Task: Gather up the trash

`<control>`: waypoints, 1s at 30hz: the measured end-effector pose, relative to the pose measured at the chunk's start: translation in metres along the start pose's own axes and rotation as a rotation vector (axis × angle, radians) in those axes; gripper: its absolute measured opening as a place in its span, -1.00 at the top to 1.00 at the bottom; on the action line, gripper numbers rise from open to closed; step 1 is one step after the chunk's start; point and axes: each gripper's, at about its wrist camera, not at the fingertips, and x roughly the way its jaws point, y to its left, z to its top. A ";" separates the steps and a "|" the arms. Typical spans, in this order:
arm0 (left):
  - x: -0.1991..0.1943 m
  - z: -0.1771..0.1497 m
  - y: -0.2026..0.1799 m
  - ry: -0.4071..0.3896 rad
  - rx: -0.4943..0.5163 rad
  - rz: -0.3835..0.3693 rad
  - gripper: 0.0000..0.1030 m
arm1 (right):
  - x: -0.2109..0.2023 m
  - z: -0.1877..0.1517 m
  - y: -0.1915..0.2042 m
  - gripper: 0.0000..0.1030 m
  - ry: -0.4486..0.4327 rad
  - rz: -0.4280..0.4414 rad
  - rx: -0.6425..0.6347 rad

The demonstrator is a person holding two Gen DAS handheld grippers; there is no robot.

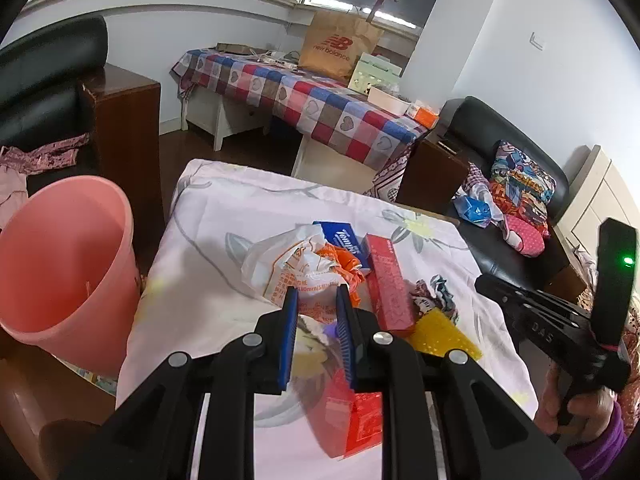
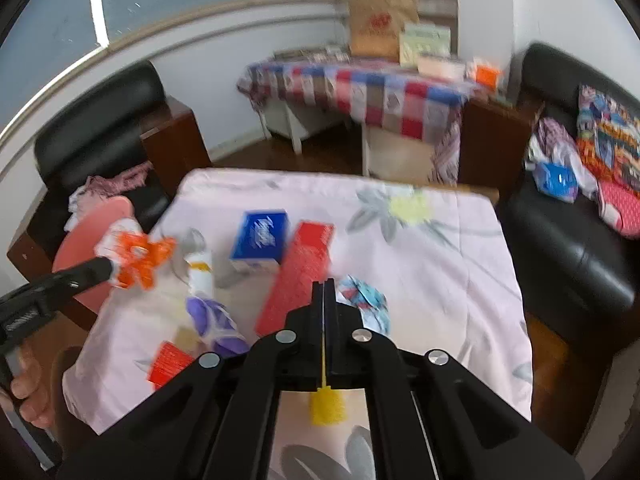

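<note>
I'm working in a home living room: black leather sofas [image 1: 516, 148] with wooden armrests, a side table under a heart-patterned checked cloth [image 1: 320, 100], a floral sheet [image 1: 240, 208] over the low table, a patterned cushion [image 1: 520, 188].

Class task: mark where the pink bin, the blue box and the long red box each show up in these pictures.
pink bin [image 1: 60, 264], left wrist view, on its inner wall.
blue box [image 2: 262, 236], right wrist view, on its printed top face.
long red box [image 2: 298, 272], right wrist view, on its top face.
</note>
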 end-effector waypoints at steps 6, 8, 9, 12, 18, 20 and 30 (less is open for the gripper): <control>0.007 -0.004 0.004 0.024 -0.005 0.002 0.64 | 0.026 -0.006 -0.014 0.09 0.057 -0.003 0.048; 0.009 -0.004 0.003 0.029 -0.001 0.005 0.64 | 0.034 -0.006 -0.014 0.09 0.074 -0.001 0.045; 0.010 -0.005 0.003 0.031 -0.001 0.007 0.64 | 0.038 -0.007 -0.014 0.09 0.083 0.002 0.042; 0.013 -0.005 0.004 0.038 -0.004 0.014 0.64 | 0.049 -0.010 -0.014 0.09 0.106 -0.003 0.036; 0.017 -0.005 0.002 0.046 -0.005 0.016 0.64 | 0.054 -0.017 -0.023 0.53 0.113 -0.022 0.049; 0.018 -0.005 0.002 0.046 -0.005 0.015 0.64 | 0.051 -0.017 -0.025 0.65 0.102 -0.022 0.052; 0.005 -0.001 0.003 -0.004 -0.012 0.013 0.64 | 0.016 0.006 0.000 0.78 -0.017 0.018 0.011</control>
